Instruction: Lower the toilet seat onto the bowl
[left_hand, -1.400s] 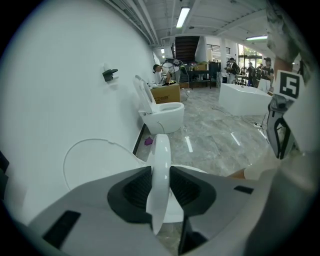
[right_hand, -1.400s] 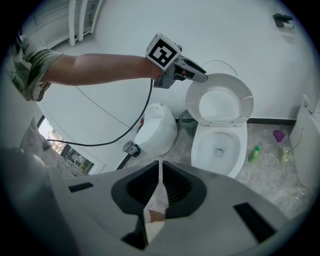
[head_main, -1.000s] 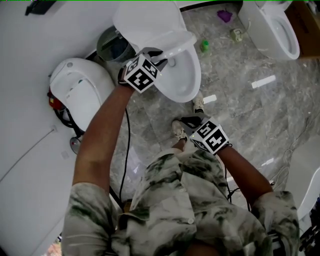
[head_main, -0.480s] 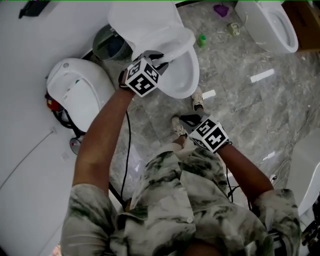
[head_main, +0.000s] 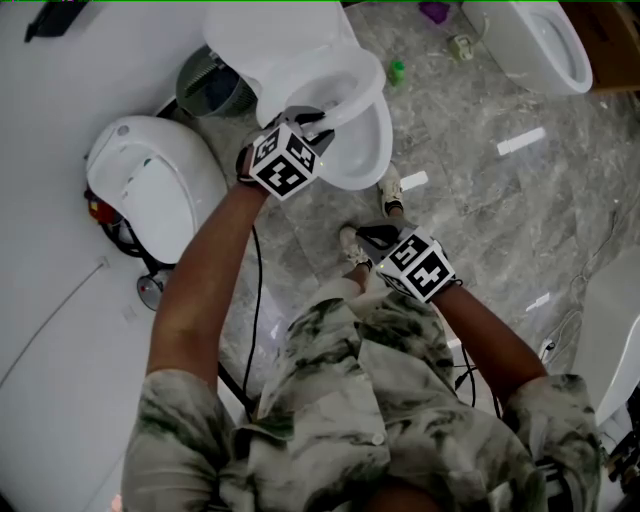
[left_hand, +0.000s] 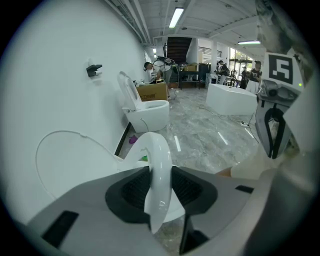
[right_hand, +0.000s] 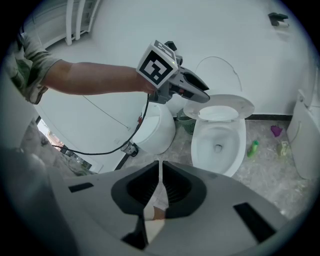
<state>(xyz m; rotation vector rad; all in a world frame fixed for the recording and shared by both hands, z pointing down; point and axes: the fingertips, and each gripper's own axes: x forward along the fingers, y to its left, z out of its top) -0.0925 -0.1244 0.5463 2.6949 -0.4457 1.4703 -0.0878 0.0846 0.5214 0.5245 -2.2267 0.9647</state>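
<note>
The left gripper's (left_hand: 161, 186) jaws are opening with the seat's (right_hand: 239, 106) rim between the pads, touching both. The seat hangs tilted just above the bowl (right_hand: 235, 145). The right gripper's (right_hand: 159, 189) jaws are together, empty.

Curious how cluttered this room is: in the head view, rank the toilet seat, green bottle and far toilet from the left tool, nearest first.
1. The toilet seat, between the opening jaws of the left tool.
2. The green bottle, a little farther up and right.
3. The far toilet, in the top right corner.
</note>
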